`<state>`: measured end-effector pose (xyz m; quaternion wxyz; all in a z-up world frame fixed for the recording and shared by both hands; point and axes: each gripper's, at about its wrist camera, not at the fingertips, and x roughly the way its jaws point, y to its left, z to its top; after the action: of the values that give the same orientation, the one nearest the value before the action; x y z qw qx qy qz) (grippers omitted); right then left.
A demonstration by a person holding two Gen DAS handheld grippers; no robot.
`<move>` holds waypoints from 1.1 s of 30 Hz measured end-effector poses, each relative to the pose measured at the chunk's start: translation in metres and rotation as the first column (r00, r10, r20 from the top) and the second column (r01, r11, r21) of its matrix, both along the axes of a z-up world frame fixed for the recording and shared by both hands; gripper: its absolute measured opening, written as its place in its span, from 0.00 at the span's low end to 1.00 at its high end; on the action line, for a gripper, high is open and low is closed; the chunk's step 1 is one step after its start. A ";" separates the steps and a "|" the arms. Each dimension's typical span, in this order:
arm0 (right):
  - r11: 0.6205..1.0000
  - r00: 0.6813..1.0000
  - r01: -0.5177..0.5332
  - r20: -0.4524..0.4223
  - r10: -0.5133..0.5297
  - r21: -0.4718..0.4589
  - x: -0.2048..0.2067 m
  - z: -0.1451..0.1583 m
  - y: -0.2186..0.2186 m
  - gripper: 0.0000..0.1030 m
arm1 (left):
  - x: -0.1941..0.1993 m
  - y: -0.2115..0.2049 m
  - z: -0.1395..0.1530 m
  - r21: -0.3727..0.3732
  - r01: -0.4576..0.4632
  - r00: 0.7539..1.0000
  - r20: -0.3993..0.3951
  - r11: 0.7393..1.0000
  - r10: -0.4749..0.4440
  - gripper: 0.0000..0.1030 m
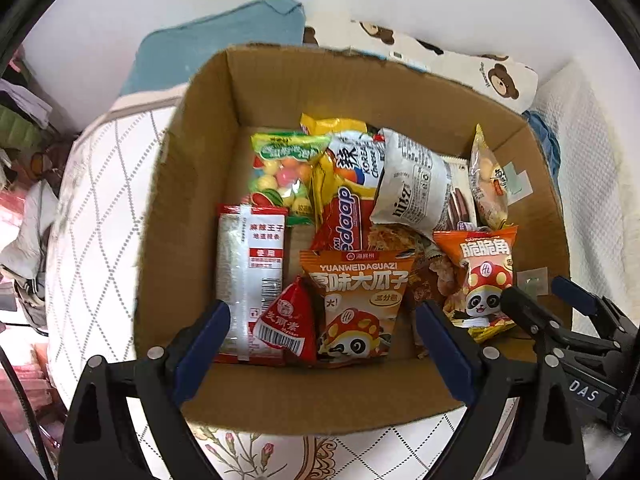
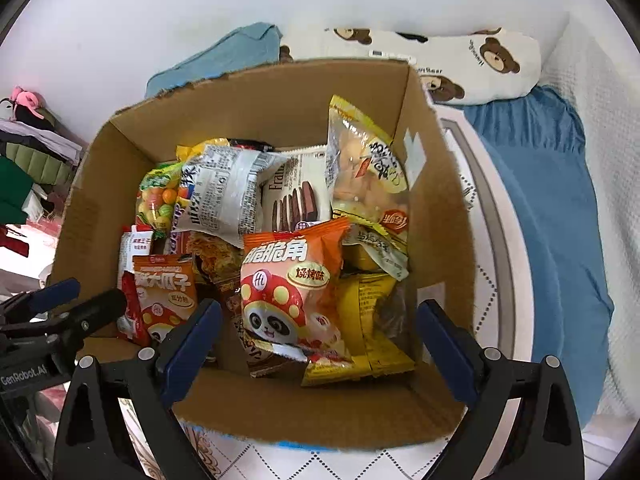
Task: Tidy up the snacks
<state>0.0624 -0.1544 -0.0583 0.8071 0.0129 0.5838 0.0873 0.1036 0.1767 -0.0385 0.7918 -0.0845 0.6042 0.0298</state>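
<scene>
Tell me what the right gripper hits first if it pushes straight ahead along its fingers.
Most likely the orange panda snack bag, lying on top of the pile in the cardboard box. The right gripper is open and empty above the near wall; depth is uncertain.

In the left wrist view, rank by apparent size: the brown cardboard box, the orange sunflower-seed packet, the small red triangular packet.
1. Brown cardboard box, by far the largest.
2. Orange sunflower-seed packet.
3. Small red triangular packet, smallest.
The two packets lie side by side at similar nearness, so their order looks reliable.
</scene>
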 end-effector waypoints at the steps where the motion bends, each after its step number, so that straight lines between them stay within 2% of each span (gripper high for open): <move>1: 1.000 1.000 0.000 0.011 0.000 -0.001 -0.003 0.003 0.000 0.97 | -0.002 0.000 0.003 0.003 -0.004 1.000 0.013 1.000 0.004 0.92; 9: 1.000 0.991 -0.010 0.132 0.011 -0.005 -0.046 0.047 -0.007 0.97 | -0.041 -0.003 0.039 0.066 -0.057 0.985 0.167 0.996 0.045 0.92; 16: 1.000 0.967 -0.024 0.253 0.024 -0.004 -0.102 0.091 -0.014 0.97 | -0.099 -0.016 0.080 0.105 -0.072 0.948 0.315 0.992 0.036 0.92; 23: 1.000 0.928 -0.030 0.372 0.029 -0.005 -0.167 0.139 -0.025 0.98 | -0.160 -0.030 0.109 0.121 -0.066 0.918 0.396 0.990 0.013 0.92; 33: 0.999 0.879 -0.038 0.476 0.037 -0.008 -0.255 0.189 -0.036 1.00 | -0.223 -0.046 0.142 0.161 -0.055 0.887 0.462 0.985 -0.026 0.92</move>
<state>-0.1926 -0.1902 0.1304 0.9238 -0.0196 0.3679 0.1041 -0.1199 0.1306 0.1038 0.9169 -0.0261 0.3929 0.0660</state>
